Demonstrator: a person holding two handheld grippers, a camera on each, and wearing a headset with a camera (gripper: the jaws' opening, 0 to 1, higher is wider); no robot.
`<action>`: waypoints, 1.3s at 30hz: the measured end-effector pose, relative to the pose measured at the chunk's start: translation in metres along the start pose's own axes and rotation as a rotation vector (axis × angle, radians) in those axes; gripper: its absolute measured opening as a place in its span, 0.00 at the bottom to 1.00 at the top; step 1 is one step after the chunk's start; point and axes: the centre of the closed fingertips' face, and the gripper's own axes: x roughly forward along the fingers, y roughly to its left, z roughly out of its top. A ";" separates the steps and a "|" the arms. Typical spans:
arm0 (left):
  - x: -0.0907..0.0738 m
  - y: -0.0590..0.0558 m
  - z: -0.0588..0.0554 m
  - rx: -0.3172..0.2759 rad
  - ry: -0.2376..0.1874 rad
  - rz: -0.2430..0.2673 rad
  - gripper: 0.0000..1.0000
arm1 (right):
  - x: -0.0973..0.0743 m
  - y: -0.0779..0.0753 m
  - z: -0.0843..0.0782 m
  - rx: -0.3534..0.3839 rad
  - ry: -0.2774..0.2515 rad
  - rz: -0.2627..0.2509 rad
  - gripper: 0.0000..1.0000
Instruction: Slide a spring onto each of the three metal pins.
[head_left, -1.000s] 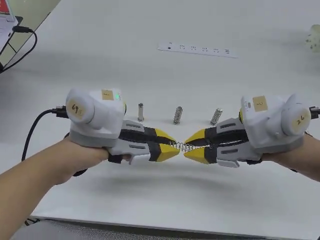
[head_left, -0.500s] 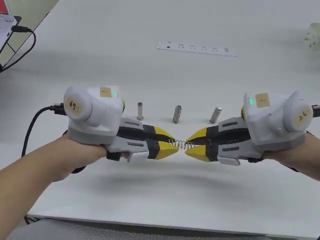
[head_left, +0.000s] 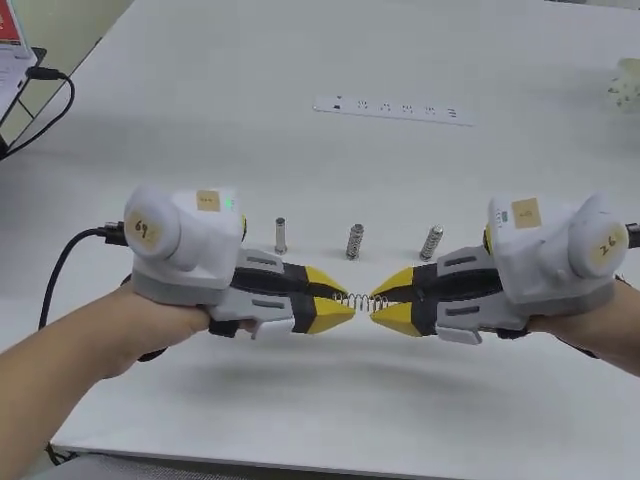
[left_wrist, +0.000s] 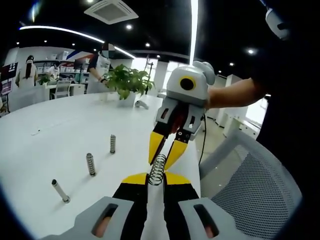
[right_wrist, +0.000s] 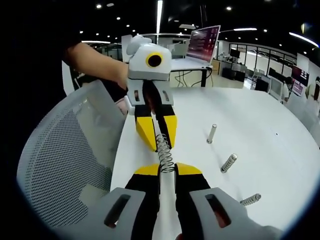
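Left gripper (head_left: 346, 310) and right gripper (head_left: 379, 303), jaws narrow, each pinch one end of the spring (head_left: 362, 299). It is held aloft, nearer the person than the bare pin (head_left: 280, 235). Open table (head_left: 300, 130) beyond the pin; front edge close.

L gripper (head_left: 345, 306) & R gripper (head_left: 382, 301) level, tip-to-tip, both pinching 1 spring (head_left: 361, 298).

Held spring (head_left: 362, 297): both ends hidden between the closed jaws of the left gripper (head_left: 346, 306) and right gripper (head_left: 380, 301). Two standing springs (head_left: 355, 241) hide whatever stands inside them. Laptop (head_left: 8, 45) cropped at the head view's left edge
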 end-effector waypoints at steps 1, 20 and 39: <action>0.000 0.000 0.000 0.000 0.002 0.001 0.03 | 0.000 0.000 0.000 -0.008 0.003 0.000 0.08; -0.007 0.006 -0.013 0.039 0.051 0.032 0.02 | -0.001 0.005 0.029 -0.080 -0.027 0.006 0.08; 0.002 -0.005 -0.014 0.056 0.068 0.017 0.02 | 0.013 0.015 0.058 -0.097 -0.140 -0.006 0.08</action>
